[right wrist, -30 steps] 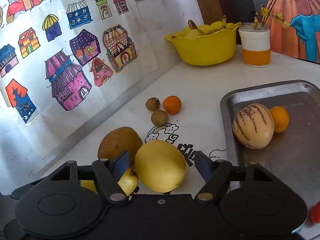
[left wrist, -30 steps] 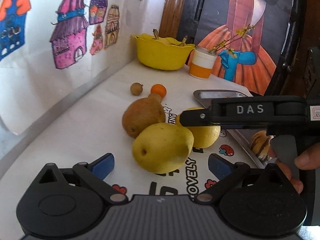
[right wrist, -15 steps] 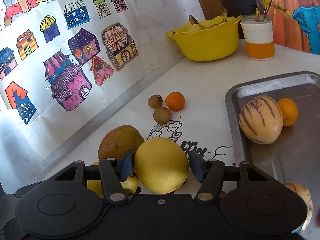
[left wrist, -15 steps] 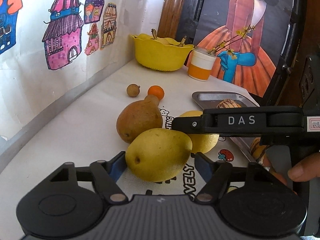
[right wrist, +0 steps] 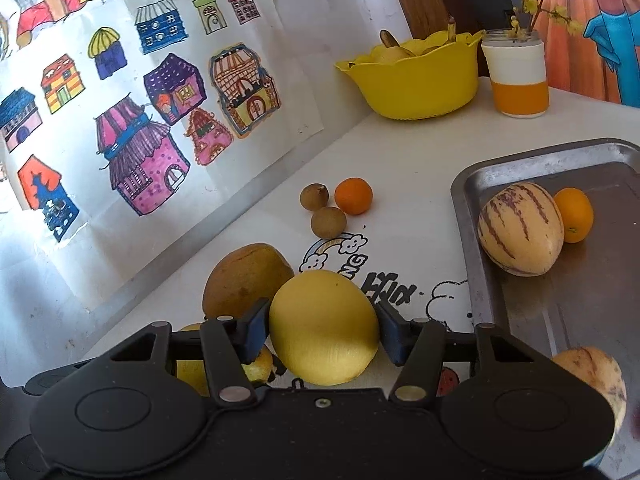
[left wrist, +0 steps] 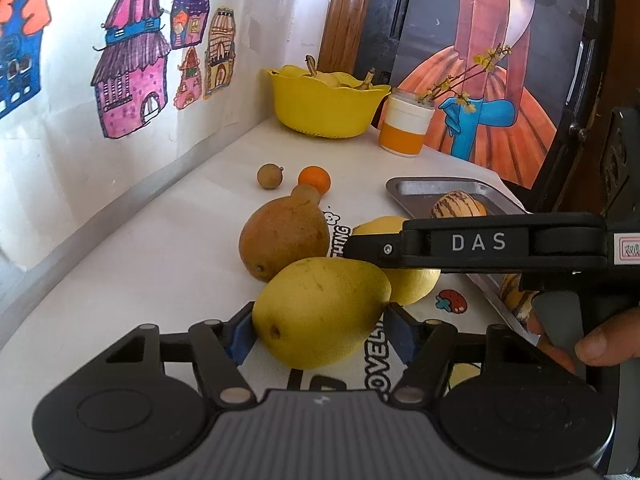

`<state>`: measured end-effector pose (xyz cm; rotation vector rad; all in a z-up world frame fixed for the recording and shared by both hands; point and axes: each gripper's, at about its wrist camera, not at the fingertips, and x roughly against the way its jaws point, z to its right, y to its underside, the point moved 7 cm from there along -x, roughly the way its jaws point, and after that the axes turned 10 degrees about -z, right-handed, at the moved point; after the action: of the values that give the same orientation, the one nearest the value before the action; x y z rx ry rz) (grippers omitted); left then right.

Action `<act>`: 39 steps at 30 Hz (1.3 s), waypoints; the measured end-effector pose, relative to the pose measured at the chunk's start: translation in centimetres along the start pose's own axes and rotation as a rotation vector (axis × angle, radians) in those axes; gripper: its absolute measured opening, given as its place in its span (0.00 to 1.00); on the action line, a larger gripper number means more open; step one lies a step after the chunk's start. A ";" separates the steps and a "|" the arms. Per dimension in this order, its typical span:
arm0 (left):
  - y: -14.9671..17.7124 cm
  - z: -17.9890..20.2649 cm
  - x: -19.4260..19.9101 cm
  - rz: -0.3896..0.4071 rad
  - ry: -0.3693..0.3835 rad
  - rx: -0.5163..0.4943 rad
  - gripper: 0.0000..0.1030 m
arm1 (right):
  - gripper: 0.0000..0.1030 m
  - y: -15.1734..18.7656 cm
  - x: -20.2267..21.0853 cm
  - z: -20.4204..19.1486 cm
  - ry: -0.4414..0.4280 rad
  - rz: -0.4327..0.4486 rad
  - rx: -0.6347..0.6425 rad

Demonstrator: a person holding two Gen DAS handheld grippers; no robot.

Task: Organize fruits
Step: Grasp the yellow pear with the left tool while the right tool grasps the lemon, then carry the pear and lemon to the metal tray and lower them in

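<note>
A yellow pear (left wrist: pixel 320 312) lies on the white table between the blue pads of my left gripper (left wrist: pixel 320 332); the jaws are closing and both pads touch its sides. In the right wrist view a round yellow fruit (right wrist: pixel 323 328) sits between the pads of my right gripper (right wrist: pixel 323 332), whose jaws are also closing and touch it on both sides. A brown pear (left wrist: pixel 284 236) rests just behind the two. The metal tray (right wrist: pixel 560 158) on the right holds a striped melon (right wrist: pixel 520 228) and an orange (right wrist: pixel 574 214).
A small orange (right wrist: pixel 353 196) and two small brown fruits (right wrist: pixel 315 197) lie further back. A yellow bowl (right wrist: pixel 416 80) and a white-orange jar (right wrist: pixel 518 76) stand at the rear. The wall with drawings (right wrist: pixel 140 160) runs along the left. A person's hand (left wrist: pixel 600 344) holds the right gripper.
Both pairs of jaws have narrowed from wide apart to touching their fruits: the left on the yellow pear, the right on the round yellow fruit. The fruits have stayed where they were.
</note>
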<state>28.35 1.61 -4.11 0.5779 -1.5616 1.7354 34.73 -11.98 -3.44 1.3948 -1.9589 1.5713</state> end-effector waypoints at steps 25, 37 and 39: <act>3.2 3.5 2.6 -0.004 -0.042 -0.051 0.58 | 0.56 4.9 7.1 1.8 -0.036 0.022 -0.041; 1.4 3.9 0.4 0.001 -0.019 -0.120 0.58 | 0.56 5.4 7.3 2.5 -0.052 0.028 -0.030; 1.3 4.2 0.3 0.004 -0.030 -0.128 0.58 | 0.56 5.3 7.7 2.4 -0.061 0.043 -0.027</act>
<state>26.60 -2.39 -4.07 0.5386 -1.6818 1.6227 27.46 -18.28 -2.12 1.4149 -2.0499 1.5315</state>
